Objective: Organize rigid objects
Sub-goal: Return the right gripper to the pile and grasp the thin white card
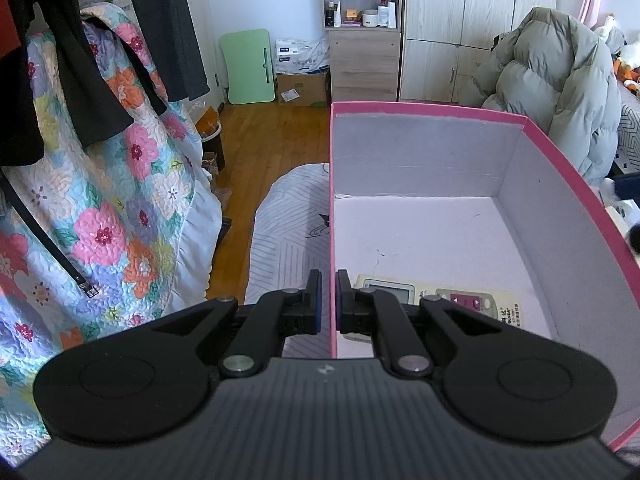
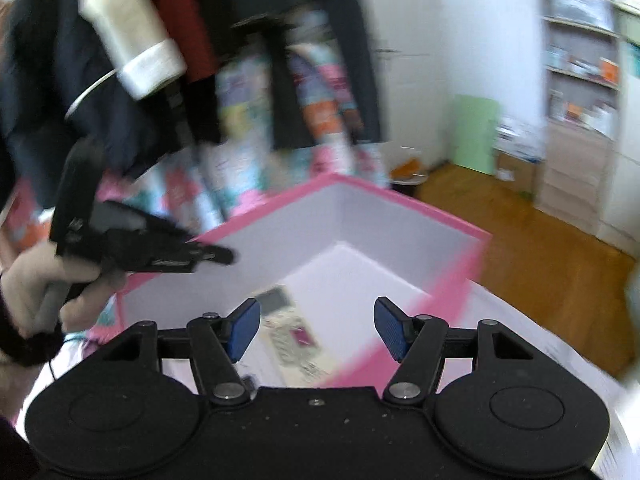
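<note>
A pink box with a white inside stands on the bed. A cream remote control with pink buttons lies flat on its floor. My left gripper is shut on the box's left wall, one finger on each side. In the blurred right wrist view the pink box and the remote show below my right gripper, which is open and empty above the box's near edge. The left gripper shows there at the box's left rim, held by a hand.
A floral quilt and dark clothes hang at left. Wooden floor, a green board, a cardboard box, shelves and a wardrobe stand beyond. A grey puffer jacket lies right of the box.
</note>
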Tool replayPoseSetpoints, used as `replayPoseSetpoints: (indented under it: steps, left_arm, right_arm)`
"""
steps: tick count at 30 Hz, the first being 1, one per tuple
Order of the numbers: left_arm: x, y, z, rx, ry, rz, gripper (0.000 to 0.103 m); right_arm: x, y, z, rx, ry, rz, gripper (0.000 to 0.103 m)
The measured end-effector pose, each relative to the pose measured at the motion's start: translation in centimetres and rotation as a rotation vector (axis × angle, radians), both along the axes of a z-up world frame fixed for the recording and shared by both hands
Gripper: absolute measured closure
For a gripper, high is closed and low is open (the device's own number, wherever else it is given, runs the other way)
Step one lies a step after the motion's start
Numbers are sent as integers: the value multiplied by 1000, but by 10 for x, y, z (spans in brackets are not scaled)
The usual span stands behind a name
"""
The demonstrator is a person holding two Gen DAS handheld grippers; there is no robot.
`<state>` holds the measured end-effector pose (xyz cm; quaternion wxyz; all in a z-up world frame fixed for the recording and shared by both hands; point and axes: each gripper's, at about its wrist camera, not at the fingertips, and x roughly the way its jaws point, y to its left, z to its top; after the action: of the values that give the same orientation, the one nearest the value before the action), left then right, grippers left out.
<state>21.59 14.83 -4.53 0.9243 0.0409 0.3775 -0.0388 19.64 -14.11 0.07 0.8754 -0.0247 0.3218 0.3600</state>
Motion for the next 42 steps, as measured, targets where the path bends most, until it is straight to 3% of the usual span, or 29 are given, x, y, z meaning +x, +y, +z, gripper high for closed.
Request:
replayPoseSetpoints:
  steps: [8, 17, 28, 34, 39, 41, 42]
  left_arm:
    - [-1, -3, 0, 10, -6, -4, 96]
    - [-2, -2, 0, 15, -11, -4, 96]
    - [-3, -2, 0, 22, -11, -3, 96]
    - [-3, -2, 0, 21, -10, -4, 96]
    - [-3, -2, 0, 21, -11, -6, 96]
    - [-3, -2, 0, 19, -11, -6, 96]
    - [-3, -2, 0, 19, -11, -6, 96]
  right_arm:
    - [-34, -85, -15, -39, 63, -330, 35]
    - [-54, -108, -50, -65, 143, -430, 35]
    - [-19, -65, -71, -81, 78, -510, 33]
    - [-7, -28, -98, -284, -4, -557, 29]
    - [-9, -17, -104, -363, -99, -585, 30]
    - [-11, -13, -105, -400, -126, -568, 33]
    - [-11, -11, -105, -421, -128, -559, 43]
